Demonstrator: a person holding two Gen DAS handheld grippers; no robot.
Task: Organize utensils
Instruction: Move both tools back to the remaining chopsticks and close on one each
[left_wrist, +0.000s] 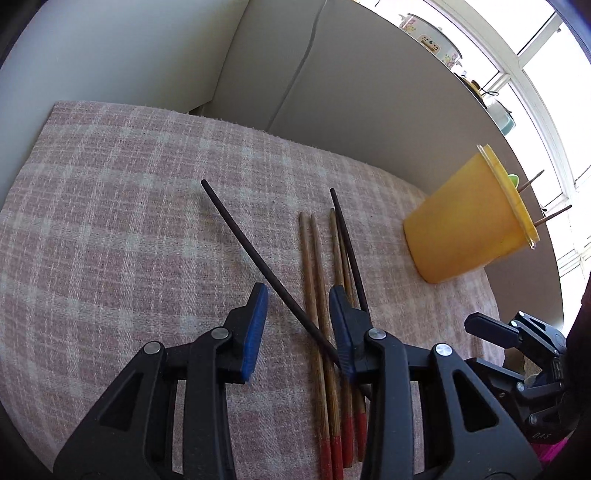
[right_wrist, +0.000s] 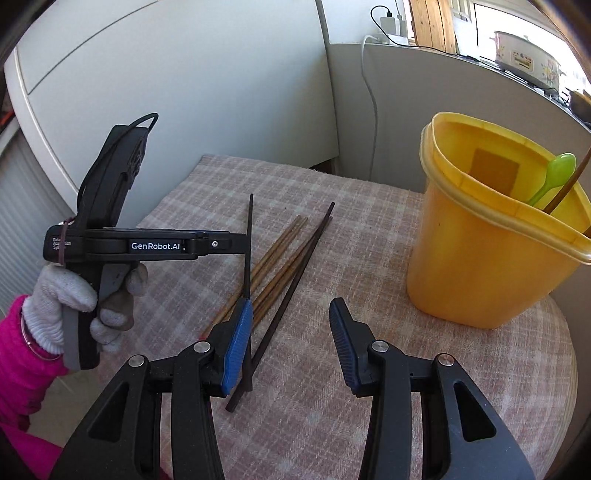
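My left gripper (left_wrist: 299, 328) stands open low over the pink plaid cloth, and a dark chopstick (left_wrist: 255, 254) runs slantwise between its blue pads without being pinched. Several wooden chopsticks with red ends (left_wrist: 317, 295) and a second dark chopstick (left_wrist: 347, 243) lie side by side under its right finger. A yellow cup (right_wrist: 480, 266) stands at the right and holds a green spoon (right_wrist: 554, 173) and some brown sticks. My right gripper (right_wrist: 291, 343) is open above the cloth, just right of the chopstick pile (right_wrist: 280, 243), with its left pad beside the first dark chopstick (right_wrist: 248, 280).
A gloved hand (right_wrist: 74, 295) with a pink sleeve holds the left gripper (right_wrist: 147, 245) at the left. The cloth (right_wrist: 369, 229) covers a small round table whose edge curves at the right. White cabinet panels stand behind. A floral pot (right_wrist: 524, 55) sits on the counter by the window.
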